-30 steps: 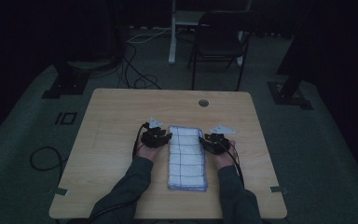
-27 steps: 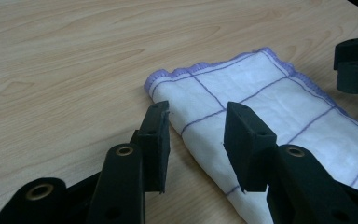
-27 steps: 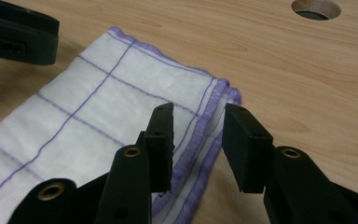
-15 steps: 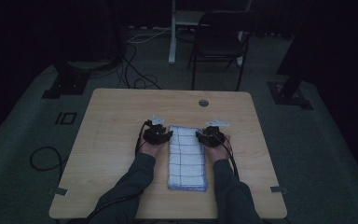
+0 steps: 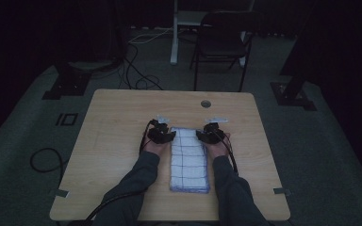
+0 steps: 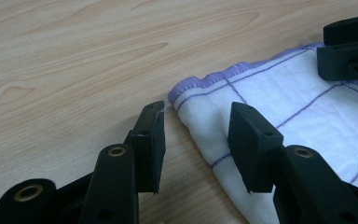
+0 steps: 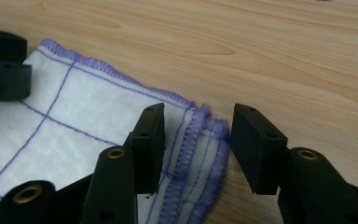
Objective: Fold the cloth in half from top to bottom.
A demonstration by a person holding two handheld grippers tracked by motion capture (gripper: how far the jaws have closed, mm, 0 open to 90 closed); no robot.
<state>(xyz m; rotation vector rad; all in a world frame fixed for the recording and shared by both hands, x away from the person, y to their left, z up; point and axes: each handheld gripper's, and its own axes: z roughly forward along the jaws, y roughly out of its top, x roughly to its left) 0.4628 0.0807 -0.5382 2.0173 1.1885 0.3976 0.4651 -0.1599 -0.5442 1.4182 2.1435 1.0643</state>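
High view: two sleeved forearms come in at the near edge of the table, one along each long side of the cloth. This cloth, white with a purple grid, lies folded in a long strip at the table's middle, its near end close to the near edge. At its far left corner sits the left gripper, at its far right corner the right gripper, both just beside the cloth's far end. Beyond the cloth, near the table's far edge, is a round hole. Past the table stands a dark chair on the floor.

Left gripper view: the jaws of the left gripper stand apart, unclenched, straddling the cloth's corner edge, one jaw over bare wood, the other over cloth.

Right gripper view: the right gripper is likewise released, its jaws spread to either side of the cloth's stitched purple hem, nothing pinched.
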